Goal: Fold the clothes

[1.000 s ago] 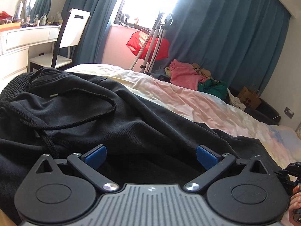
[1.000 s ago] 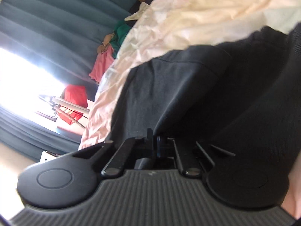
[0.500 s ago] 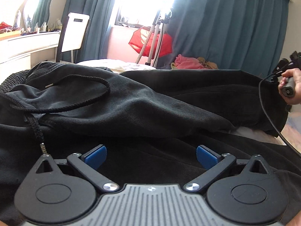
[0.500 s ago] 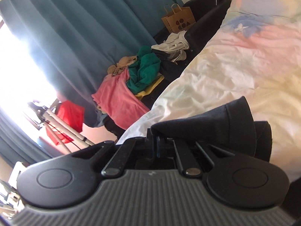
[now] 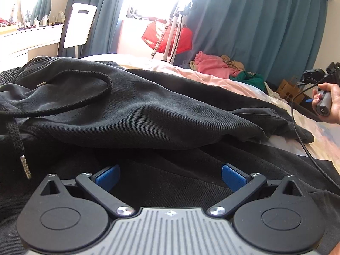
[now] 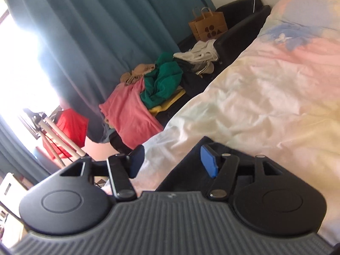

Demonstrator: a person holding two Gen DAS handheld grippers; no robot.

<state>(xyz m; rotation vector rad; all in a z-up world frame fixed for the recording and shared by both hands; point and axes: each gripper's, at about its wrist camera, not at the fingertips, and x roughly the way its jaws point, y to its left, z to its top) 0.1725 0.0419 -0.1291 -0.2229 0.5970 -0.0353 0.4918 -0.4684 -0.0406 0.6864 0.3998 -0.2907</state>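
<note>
Left wrist view shows the black trousers spread across the bed, one leg folded over the other, their drawstring looped on top near the waistband. Above the dark cloth the left gripper hangs with its blue pads spread wide and nothing pinched. At the right edge a hand holds the other tool's handle. From the right wrist, the right gripper has its jaws opening, the trouser hem lying loose by one pad. Beyond the bed, a heap of clothes rests before teal curtains.
</note>
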